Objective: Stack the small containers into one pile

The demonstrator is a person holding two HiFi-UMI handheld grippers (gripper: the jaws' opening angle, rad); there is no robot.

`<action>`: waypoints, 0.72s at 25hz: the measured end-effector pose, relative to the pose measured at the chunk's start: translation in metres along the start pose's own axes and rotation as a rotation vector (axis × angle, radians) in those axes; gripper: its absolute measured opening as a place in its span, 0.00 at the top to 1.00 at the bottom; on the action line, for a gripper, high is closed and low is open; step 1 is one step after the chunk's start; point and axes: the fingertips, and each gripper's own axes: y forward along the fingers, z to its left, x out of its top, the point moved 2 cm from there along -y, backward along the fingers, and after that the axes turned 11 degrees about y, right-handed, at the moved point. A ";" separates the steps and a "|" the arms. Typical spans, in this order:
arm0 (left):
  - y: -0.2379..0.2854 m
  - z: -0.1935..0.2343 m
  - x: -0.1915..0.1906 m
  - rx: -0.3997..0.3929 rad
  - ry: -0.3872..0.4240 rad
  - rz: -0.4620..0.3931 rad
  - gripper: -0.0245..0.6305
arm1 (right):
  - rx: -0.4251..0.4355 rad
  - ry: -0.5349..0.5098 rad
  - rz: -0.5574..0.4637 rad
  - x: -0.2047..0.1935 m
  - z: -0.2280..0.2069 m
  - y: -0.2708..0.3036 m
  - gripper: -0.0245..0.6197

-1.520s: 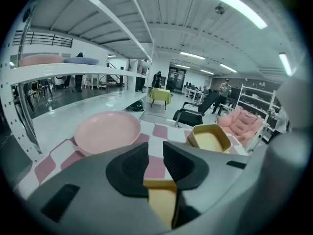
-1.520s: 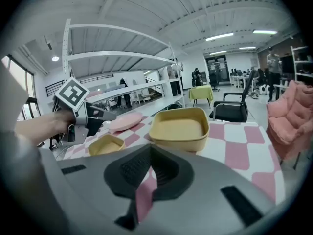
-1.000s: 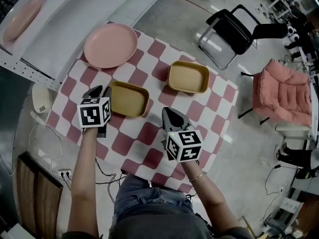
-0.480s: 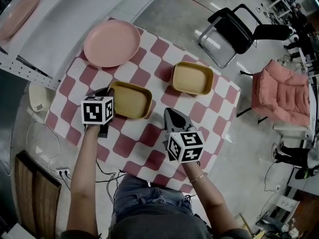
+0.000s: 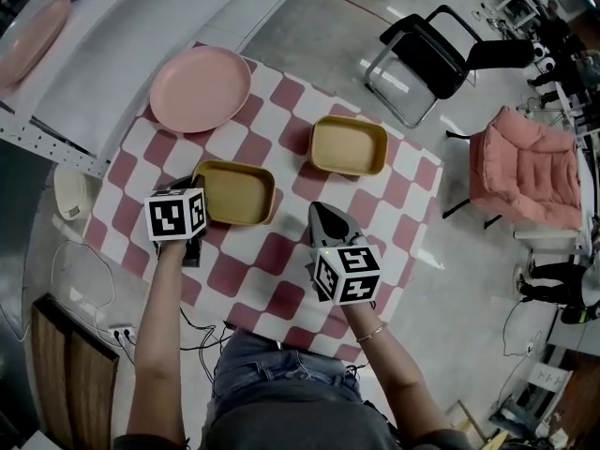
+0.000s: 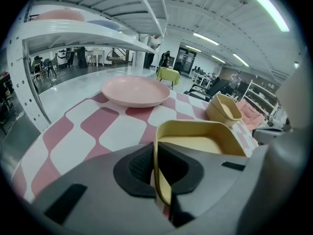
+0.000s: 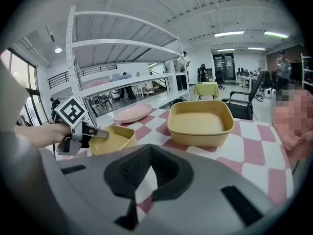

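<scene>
Two small tan containers stand apart on the checked table. The nearer container has its left wall between the pads of my left gripper. Those jaws have just been closing and are now shut on that wall. The other container sits empty further right, with nothing touching it. My right gripper hovers over the cloth in front of it, shut and empty. In the right gripper view, the left gripper bites the nearer container.
A pink plate lies at the table's far left corner. White shelving runs along the left. A black chair and a pink cushioned chair stand beyond the table on the right.
My left gripper's jaws went from wide open beside the nearer container to shut on its left wall. My right gripper has stayed where it was.
</scene>
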 end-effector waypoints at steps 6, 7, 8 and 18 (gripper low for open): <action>-0.020 -0.022 0.008 0.026 -0.036 -0.038 0.93 | -0.007 0.010 -0.032 0.002 -0.004 -0.021 0.95; -0.023 -0.029 0.011 0.028 -0.033 -0.045 0.93 | -0.009 0.013 -0.038 0.002 -0.006 -0.026 0.95; -0.026 -0.036 0.014 0.027 -0.027 -0.053 0.93 | -0.012 0.017 -0.044 0.002 -0.008 -0.031 0.95; -0.024 -0.127 0.068 -0.042 0.057 -0.132 0.93 | -0.084 0.090 -0.111 0.006 -0.055 -0.080 0.95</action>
